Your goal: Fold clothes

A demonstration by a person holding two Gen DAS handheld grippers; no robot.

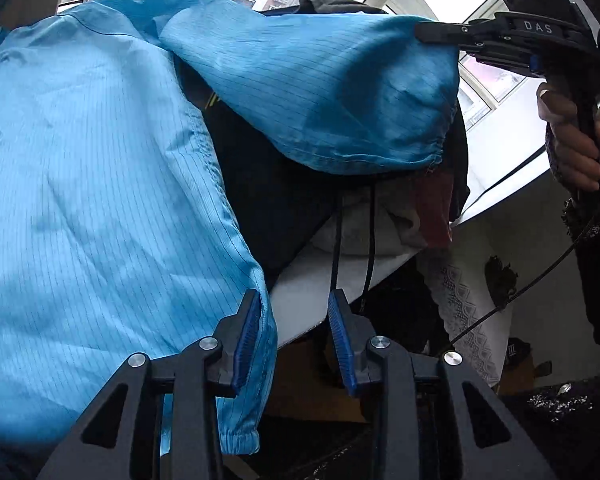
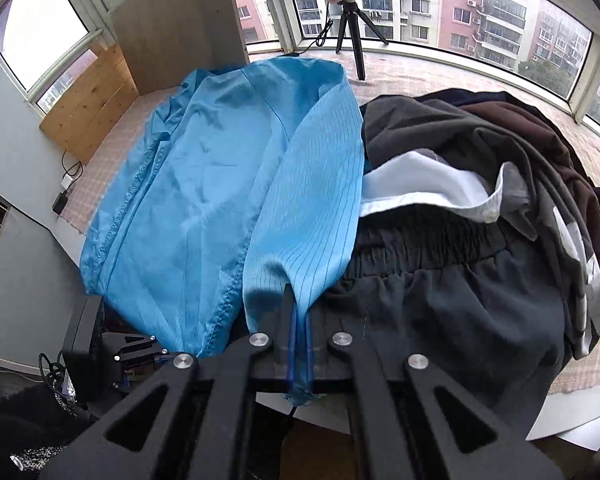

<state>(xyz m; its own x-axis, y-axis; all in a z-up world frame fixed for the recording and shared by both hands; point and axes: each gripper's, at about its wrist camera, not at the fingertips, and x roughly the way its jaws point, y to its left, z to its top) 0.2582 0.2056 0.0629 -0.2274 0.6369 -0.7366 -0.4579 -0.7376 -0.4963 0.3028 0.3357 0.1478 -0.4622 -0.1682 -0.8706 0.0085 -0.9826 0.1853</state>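
Blue garment (image 2: 204,200) lies on the table (image 1: 300,300), beside a dark pile (image 2: 480,240). Right hand-held gripper (image 2: 298,344) pinches its sleeve (image 2: 312,216); left hand-held gripper (image 1: 292,340) stands spread at the edge. Risk: thin slick fabric may slip out, or the sleeve may drag the pile.

My left wrist view sits low at the table edge, looking up and across at the blue garment (image 1: 100,200), very close. My right wrist view looks steeply down over the same garment (image 2: 204,184) (its sleeve fills the foreground) toward the windows (image 2: 480,12). Both share the garment and the dark pile (image 2: 480,200).
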